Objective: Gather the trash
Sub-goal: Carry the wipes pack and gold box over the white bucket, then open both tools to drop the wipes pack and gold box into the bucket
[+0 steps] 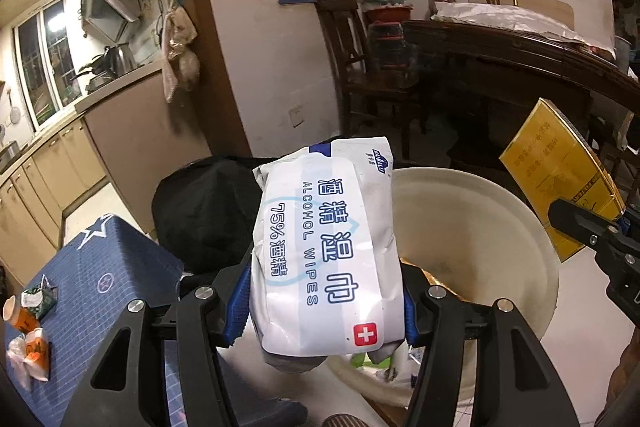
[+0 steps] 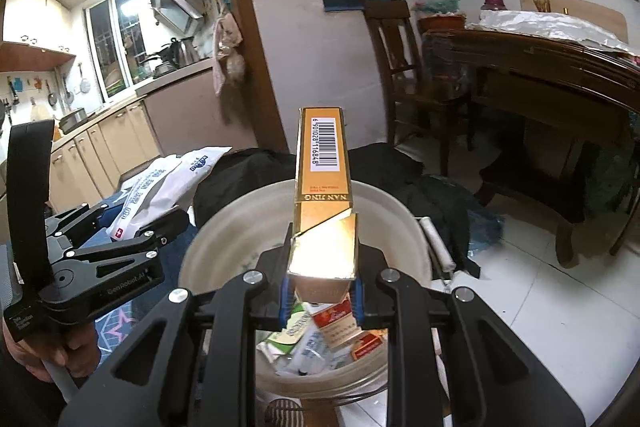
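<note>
A lived-in home: ahead and to the left of the grippers a small kitchen opens, with beige cabinets (image 2: 120, 135), a kettle (image 2: 185, 50) on the counter and a range hood (image 2: 176, 7). Ahead to the right stand a dark wooden dining table (image 2: 540, 67) and chair (image 2: 404, 67) on pale floor tiles (image 2: 540, 307).

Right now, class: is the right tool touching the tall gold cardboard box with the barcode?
Touching. The right wrist view shows the right tool with its blue pads pressed against both sides of the gold cardboard box, holding it above the white bucket.
</note>
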Demonstrator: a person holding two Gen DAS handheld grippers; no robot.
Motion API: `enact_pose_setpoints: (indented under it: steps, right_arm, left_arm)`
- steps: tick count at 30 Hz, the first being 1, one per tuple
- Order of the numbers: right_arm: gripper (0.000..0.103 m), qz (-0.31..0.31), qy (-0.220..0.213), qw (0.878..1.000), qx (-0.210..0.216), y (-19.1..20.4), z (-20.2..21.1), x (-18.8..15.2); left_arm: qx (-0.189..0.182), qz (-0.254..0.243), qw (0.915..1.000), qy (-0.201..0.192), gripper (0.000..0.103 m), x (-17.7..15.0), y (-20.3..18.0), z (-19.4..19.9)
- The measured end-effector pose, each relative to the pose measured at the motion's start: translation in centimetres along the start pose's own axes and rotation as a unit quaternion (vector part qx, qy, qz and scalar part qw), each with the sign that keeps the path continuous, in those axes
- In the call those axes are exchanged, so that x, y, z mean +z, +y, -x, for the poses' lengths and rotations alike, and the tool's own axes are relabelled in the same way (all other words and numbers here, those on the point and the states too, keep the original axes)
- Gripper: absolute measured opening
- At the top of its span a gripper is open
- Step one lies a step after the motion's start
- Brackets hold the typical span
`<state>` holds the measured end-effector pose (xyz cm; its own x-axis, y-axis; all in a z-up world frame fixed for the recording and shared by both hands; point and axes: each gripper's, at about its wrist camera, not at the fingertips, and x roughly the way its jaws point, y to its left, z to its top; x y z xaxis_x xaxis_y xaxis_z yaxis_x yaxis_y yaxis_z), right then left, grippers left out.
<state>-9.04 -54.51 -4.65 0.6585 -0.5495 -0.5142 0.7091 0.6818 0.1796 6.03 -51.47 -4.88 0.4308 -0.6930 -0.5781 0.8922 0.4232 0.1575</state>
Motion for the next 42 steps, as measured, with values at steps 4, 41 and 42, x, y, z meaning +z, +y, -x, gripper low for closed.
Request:
enact_pose_setpoints:
  steps: [4, 41, 42]
  right_arm:
    - [0.020, 0.007, 0.003, 1.000, -0.009, -0.1, -0.5, 0.1]
    - [0.041, 0.038, 0.016, 0.999, -0.030, 0.1, -2.8, 0.7]
    - [0.041, 0.037, 0.016, 0.999, -0.029, 0.1, -2.8, 0.6]
  left_arm:
    - [-0.006, -0.008, 1.0000, 0.000, 0.060, 0.3, -0.9, -0.5]
    - [-0.011, -0.014, 0.9998, -0.001, 0.073, 1.1, -2.5, -2.0]
    - [-0.012, -0.013, 0.9998, -0.001, 0.073, 1.1, -2.5, -2.0]
